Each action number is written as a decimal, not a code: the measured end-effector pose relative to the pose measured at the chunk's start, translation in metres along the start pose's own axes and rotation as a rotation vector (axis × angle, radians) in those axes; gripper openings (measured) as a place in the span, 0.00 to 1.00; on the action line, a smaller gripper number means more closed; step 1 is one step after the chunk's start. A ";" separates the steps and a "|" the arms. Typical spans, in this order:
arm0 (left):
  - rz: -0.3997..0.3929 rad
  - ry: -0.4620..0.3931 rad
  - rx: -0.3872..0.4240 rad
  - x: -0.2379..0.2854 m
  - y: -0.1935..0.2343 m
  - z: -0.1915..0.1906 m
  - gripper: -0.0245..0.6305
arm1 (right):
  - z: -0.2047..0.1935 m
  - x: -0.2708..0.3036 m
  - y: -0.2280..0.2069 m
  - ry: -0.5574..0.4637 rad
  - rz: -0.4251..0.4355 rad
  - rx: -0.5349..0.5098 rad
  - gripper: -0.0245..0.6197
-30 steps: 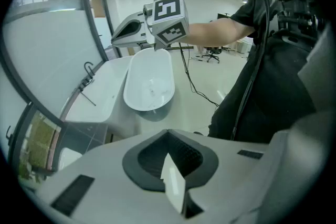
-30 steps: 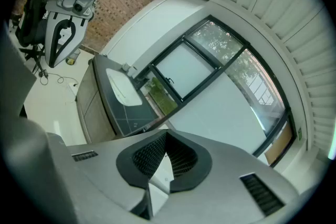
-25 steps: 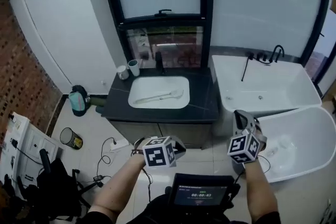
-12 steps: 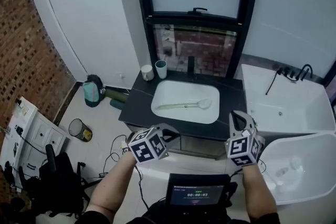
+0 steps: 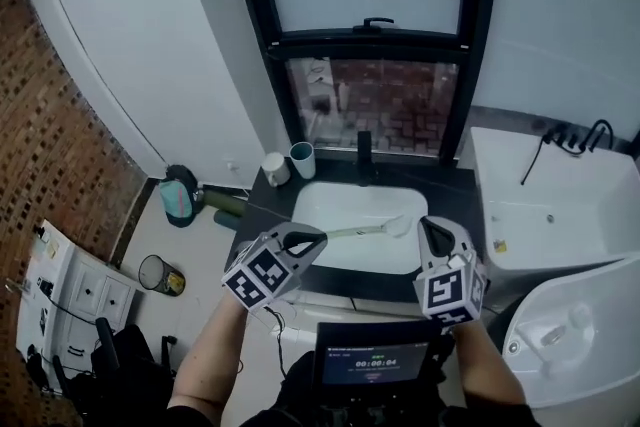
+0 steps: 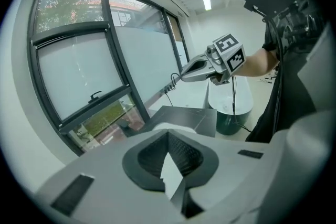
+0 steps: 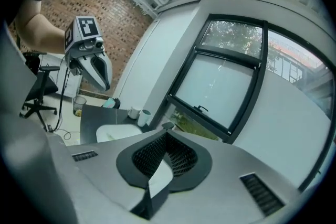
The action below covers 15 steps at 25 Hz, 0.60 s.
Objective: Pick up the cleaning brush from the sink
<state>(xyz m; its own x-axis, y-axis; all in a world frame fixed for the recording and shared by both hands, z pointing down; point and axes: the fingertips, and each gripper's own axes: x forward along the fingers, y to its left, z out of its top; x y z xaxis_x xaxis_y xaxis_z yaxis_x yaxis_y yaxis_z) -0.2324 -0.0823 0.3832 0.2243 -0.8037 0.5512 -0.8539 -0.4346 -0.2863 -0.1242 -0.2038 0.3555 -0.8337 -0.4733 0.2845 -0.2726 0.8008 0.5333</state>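
Bathroom sink (image 5: 318,203) holds the brush (image 5: 365,231); my left gripper (image 5: 318,238) and right gripper (image 5: 428,224) have jaws pressed together, so I might shove it.

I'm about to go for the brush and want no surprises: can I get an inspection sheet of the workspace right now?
Surface: dark countertop around a white sink.
Job's things: cleaning brush lies flat in the sink, head to the right, not gripped.
Clutter: white cup and pale green cup at the counter's back left; black faucet behind the sink.
Grippers: left gripper and right gripper both shut, empty, at the sink's near side.
Cables: one cable hangs below the right gripper.
Surroundings: bathtub on the right; waste bin and teal bag on the floor at left.
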 end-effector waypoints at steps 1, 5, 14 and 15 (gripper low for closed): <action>-0.010 -0.023 -0.006 0.004 0.020 -0.004 0.04 | 0.004 0.017 0.002 0.000 0.000 0.012 0.03; -0.084 -0.053 0.001 0.028 0.045 -0.007 0.04 | -0.003 0.036 -0.008 0.003 -0.051 0.061 0.03; -0.325 -0.143 0.080 0.065 0.166 -0.074 0.04 | 0.020 0.127 -0.020 0.165 -0.358 0.263 0.03; -0.352 -0.151 0.070 0.075 0.177 -0.082 0.04 | 0.016 0.139 -0.020 0.182 -0.379 0.286 0.03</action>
<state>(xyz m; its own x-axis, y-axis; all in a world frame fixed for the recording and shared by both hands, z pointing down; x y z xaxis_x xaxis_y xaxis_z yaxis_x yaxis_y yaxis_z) -0.4057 -0.1862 0.4380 0.5691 -0.6486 0.5055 -0.6791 -0.7173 -0.1559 -0.2422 -0.2799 0.3713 -0.5604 -0.7861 0.2606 -0.6819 0.6166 0.3936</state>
